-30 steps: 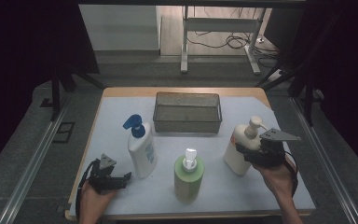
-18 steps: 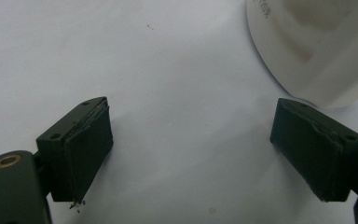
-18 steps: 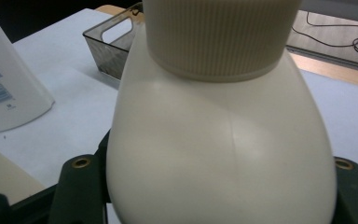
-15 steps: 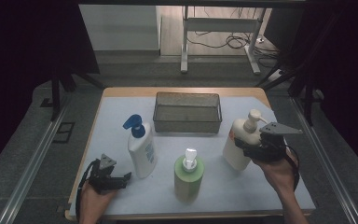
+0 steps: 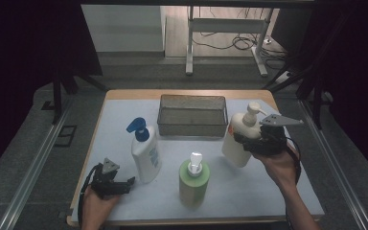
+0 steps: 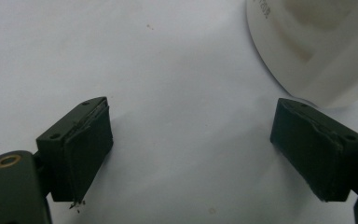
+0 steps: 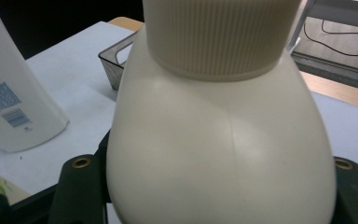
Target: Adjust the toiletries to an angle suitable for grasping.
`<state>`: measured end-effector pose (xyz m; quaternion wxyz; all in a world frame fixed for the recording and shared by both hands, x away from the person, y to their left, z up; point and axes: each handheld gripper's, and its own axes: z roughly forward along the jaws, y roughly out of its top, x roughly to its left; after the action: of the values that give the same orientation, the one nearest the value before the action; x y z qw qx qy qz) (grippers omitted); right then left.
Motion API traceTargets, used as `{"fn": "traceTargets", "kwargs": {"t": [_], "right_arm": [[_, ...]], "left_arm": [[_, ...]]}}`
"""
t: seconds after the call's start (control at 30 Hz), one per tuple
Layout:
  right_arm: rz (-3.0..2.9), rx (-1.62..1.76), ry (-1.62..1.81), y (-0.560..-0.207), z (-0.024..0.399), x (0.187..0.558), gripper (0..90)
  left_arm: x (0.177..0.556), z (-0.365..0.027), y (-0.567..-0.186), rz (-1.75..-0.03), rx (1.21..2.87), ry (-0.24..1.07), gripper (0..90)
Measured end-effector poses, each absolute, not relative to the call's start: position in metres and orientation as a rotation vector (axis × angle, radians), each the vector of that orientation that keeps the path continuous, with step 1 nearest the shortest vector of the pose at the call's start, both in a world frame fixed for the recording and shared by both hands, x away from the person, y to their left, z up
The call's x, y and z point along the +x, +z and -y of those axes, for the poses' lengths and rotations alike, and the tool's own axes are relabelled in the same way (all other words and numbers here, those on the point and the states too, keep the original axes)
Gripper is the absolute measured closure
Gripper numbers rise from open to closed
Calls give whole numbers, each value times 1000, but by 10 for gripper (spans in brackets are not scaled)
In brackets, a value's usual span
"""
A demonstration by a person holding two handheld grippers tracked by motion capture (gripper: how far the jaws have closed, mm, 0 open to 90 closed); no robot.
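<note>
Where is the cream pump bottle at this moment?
In the high view the cream pump bottle is at the table's right side, gripped by the right tool, tilted, just right of the mesh basket.

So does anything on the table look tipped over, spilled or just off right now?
Only the cream pump bottle: it leans, clamped in the right gripper. The blue-pump bottle and green bottle stand upright; no spill shows.
</note>
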<state>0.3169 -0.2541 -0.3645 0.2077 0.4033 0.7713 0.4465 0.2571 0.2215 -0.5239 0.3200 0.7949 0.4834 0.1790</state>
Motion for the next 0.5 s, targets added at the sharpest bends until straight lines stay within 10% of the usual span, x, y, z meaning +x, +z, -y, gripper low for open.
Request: {"fn": "traceTargets", "kwargs": {"t": [0.5], "right_arm": [[-2167,1086,1249,-352,230,334,373]], "left_arm": [[257,-222,-524,-1271,2090,469,124]]}}
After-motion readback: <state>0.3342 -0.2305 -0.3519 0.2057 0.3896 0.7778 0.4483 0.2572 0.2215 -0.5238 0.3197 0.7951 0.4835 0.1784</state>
